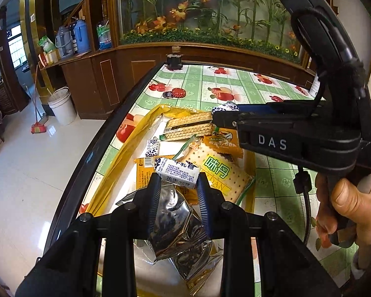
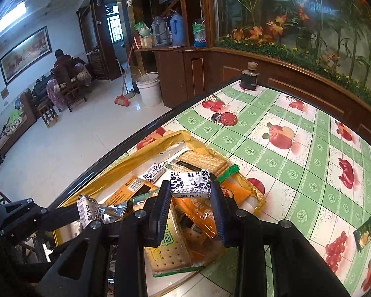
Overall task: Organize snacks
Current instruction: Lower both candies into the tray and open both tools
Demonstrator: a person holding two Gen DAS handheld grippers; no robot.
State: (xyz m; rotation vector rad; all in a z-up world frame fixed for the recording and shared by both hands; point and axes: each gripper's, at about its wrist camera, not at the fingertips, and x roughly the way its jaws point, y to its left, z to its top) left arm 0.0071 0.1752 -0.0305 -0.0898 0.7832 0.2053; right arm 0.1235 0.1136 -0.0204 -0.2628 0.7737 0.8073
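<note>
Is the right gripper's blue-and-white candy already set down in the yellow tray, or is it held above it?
Held. The right gripper pinches the candy at both ends, above the cracker packets in the yellow tray.

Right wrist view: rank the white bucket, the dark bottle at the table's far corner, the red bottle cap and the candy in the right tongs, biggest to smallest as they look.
1. Candy in the right tongs, though nearness to the camera inflates it
2. White bucket
3. Dark bottle
4. Red bottle cap

worktop cloth (image 2: pixel 279 163): green-white checks, red fruit prints. tray (image 2: pixel 146 152): translucent yellow. nougat candy (image 2: pixel 190 184): white wrapper, navy leaf pattern. cracker pack (image 1: pixel 219 173): green-yellow label. bottle cap (image 2: pixel 228 118): red.
</note>
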